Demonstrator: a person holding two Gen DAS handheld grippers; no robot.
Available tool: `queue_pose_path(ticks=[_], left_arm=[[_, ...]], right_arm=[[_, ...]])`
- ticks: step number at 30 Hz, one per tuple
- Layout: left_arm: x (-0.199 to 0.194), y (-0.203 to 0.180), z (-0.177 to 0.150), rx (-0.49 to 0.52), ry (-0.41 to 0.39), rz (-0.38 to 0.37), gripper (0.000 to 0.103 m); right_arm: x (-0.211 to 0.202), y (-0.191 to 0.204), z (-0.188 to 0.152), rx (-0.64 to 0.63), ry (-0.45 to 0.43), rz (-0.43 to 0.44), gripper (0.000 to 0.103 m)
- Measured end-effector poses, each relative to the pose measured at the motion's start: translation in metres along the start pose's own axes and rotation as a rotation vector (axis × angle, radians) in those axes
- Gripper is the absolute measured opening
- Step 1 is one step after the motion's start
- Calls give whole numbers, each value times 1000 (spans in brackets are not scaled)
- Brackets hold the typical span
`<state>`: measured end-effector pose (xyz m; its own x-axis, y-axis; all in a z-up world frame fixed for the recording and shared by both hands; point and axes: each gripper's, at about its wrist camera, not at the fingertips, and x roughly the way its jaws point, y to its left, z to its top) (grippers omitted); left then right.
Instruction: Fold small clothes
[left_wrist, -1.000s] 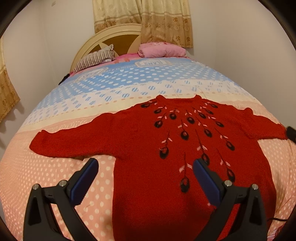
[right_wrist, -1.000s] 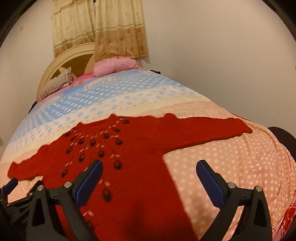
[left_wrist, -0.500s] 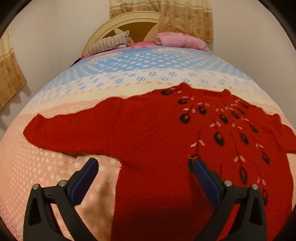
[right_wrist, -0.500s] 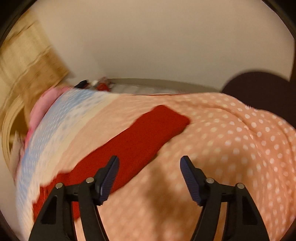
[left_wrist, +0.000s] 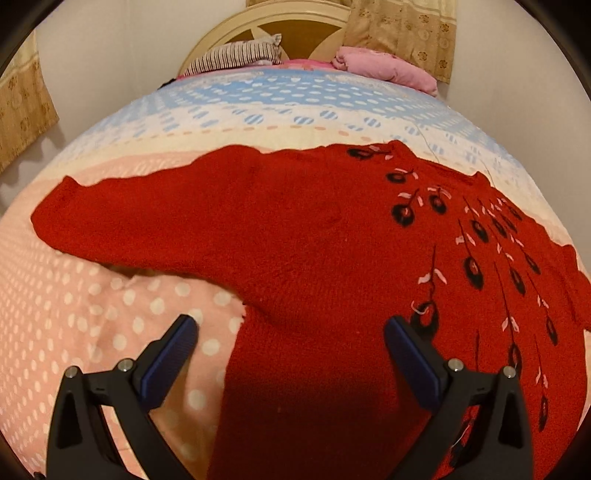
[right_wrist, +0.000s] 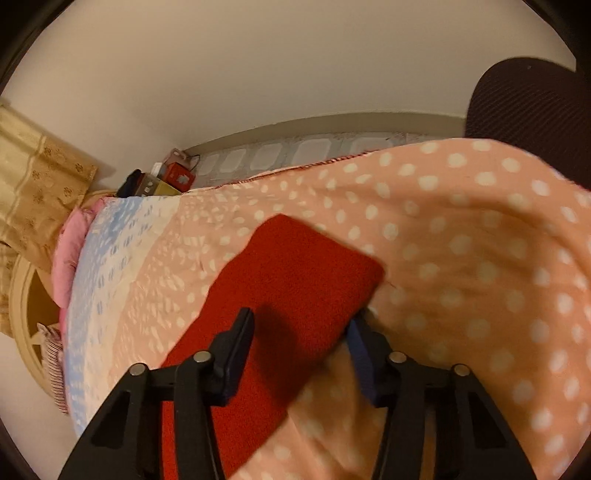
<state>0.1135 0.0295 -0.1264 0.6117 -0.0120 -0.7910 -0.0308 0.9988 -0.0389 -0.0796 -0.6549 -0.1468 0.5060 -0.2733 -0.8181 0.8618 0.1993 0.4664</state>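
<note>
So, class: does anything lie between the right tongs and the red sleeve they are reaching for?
Nothing visible does. The right tongs are open and straddle the end of the sleeve, which lies flat on the dotted bedspread. Only bare cloth lies between them.

Both hand-held tools are built alike. The left gripper has matte black plastic arms, each with a triangular cut-out near its base, and small round silver screws sit on top of the joints, two on each arm. Its fingers end in flat rectangular pads of dark blue, slightly ribbed material. The right gripper shows the same black frame, the same triangular openings and silver screw heads, and the same dark blue pads on long, narrow fingertips.
</note>
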Motion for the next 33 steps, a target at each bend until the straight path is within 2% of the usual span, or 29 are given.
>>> queue_pose_path(ticks=[2,4,5,7,11,15,20,23,27,33], left_arm=[[2,1,1,-9,4,-9,103],[3,-1,1,-5,3,-6,103],[3,-2,1,-3,3,-4,103],[5,-3,2,-3,2,-6,103],[5,-3,3,-7,-1,-12,103],[2,0,2,-13,-5,-25,103],[-11,3,3,18,-6,-55,103],[-33,9,5,55,-81,-34,103],[-55,29,12,61,-148,-24,103],[-57,73,15,-30,-149,-23,103]], right_arm=[[4,-6,3,16,-11,9,31],[4,-11,4,12,-11,16,10],[3,-12,4,0,-6,39,7],[-9,-10,2,-23,-31,64,6],[-54,23,-14,-187,-135,78,6],[-97,83,-61,-380,-184,110,6],[-131,170,-154,-637,-197,191,6],[-139,223,-226,-787,-165,264,6],[-134,273,-310,-913,-94,356,5],[-105,317,-425,-1075,-30,397,5]])
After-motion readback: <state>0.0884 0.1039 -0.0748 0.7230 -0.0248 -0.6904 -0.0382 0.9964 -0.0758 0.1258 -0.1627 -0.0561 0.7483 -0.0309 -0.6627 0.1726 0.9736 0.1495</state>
